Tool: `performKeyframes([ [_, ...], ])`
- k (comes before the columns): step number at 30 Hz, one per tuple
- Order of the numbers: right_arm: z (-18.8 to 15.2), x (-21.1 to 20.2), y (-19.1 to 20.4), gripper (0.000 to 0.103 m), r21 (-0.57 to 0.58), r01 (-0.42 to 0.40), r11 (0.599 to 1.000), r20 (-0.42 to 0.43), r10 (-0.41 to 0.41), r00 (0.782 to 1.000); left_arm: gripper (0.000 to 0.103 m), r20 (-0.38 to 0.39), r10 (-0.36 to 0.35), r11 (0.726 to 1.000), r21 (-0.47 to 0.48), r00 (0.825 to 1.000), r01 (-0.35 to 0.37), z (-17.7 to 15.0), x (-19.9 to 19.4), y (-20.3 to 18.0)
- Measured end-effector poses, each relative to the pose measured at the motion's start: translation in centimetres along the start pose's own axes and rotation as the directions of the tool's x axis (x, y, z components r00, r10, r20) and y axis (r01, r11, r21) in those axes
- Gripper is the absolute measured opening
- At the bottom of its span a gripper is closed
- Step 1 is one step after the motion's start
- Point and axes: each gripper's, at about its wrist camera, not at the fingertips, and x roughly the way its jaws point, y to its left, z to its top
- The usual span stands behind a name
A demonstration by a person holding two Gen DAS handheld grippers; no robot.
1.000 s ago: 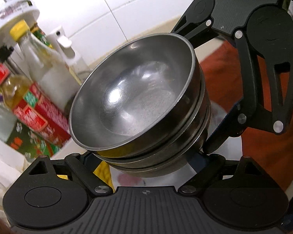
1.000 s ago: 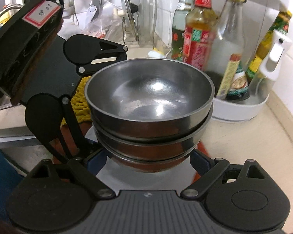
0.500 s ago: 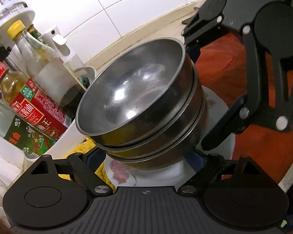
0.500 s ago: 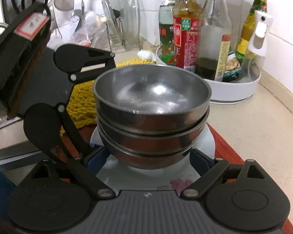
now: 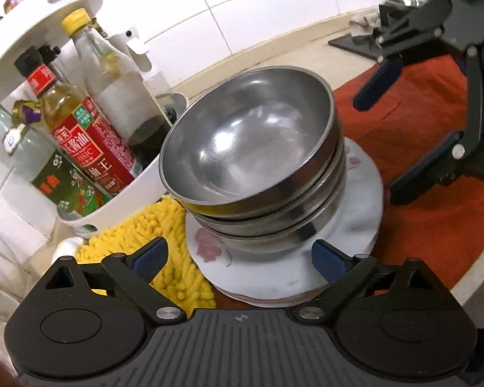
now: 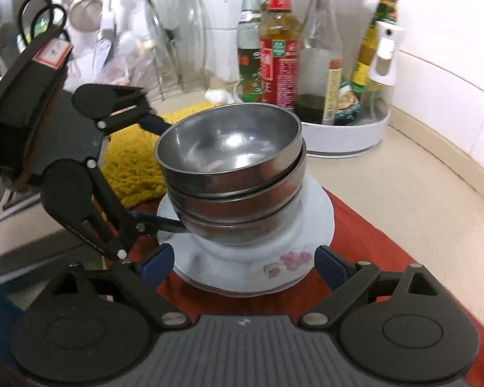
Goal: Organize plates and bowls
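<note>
Three nested steel bowls (image 5: pixel 251 148) are stacked on flowered plates (image 6: pixel 251 271) over a red mat (image 5: pixel 429 219) on the bench. Both the left hand-held gripper (image 5: pixel 238 258) and the right hand-held gripper (image 6: pixel 242 262) are tilted downward, their jaws just opened wider, released around the stack

Bright indoor light glares off the steel bowls (image 5: pixel 251 148); fisheye edges bend, background slightly blurred
</note>
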Motion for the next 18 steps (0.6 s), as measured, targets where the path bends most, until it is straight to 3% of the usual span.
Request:
performKeyframes([
  [7,-0.8,-0.7,0.5,0.091,0.077,0.033,0.996,0.029,-0.036,0.999,0.099,-0.011,0.002,0.999,-0.033,1.0,-0.003,-0.4,-0.6,-0.3],
  [10,-1.3,-1.9,0.9,0.091,0.135,0.07,0.988,0.051,-0.078,0.996,0.099,-0.035,0.032,0.989,-0.144,0.999,-0.036,-1.1,-1.5,0.2],
  [13,-1.9,-3.1,1.7,0.093,0.239,0.12,0.964,0.081,-0.143,0.986,0.1,-0.051,0.032,0.959,-0.281,0.998,-0.045,-1.9,-2.8,0.8],
  [18,-3.0,-4.3,3.7,0.094,0.416,0.173,0.893,0.105,-0.235,0.966,0.1,-0.079,0.034,0.886,-0.46,0.996,-0.067,-2.5,-4.3,1.3],
])
